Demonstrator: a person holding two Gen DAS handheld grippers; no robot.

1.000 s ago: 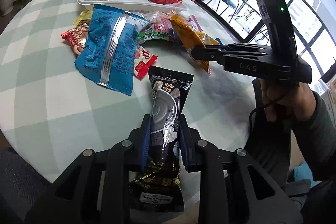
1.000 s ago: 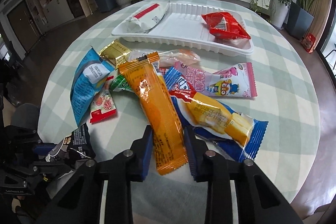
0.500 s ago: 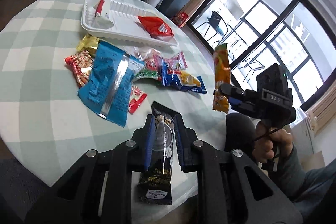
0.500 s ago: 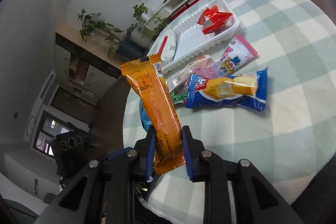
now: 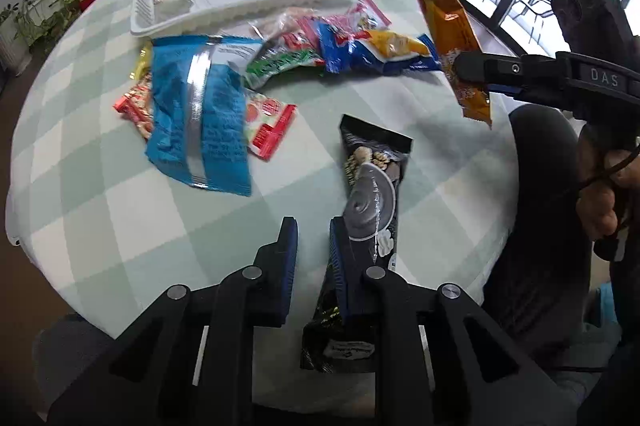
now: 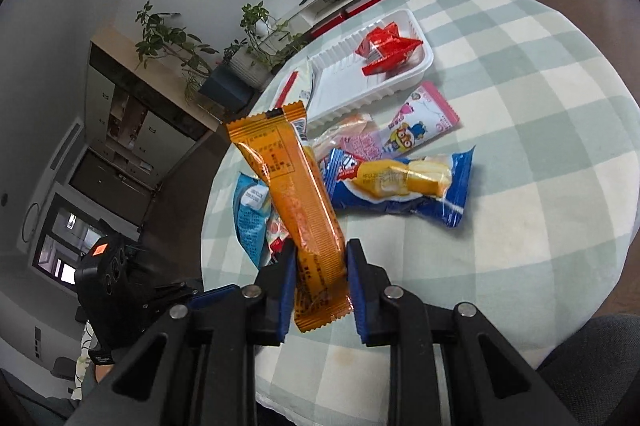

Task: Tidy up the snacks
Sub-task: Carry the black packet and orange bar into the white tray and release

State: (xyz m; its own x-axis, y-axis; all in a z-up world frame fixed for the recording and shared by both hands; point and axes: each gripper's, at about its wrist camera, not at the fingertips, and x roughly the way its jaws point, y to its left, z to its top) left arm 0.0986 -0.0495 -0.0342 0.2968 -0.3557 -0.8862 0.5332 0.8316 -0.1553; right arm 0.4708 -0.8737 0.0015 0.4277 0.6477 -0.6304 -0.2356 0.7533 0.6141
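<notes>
right gripper (image 6: 320,266) clamped on orange packet (image 6: 296,194), lifted, long axis up along the fingers. tray (image 6: 344,86) lies ahead, beyond the pile. left gripper (image 5: 312,250): jaws just been closing, narrowly apart, nothing between; black packet (image 5: 372,178) just right of them.

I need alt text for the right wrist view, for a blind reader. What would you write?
The right gripper holds an orange snack packet above a round checked table. Behind it lie loose snacks and a white tray with a red packet.
</notes>
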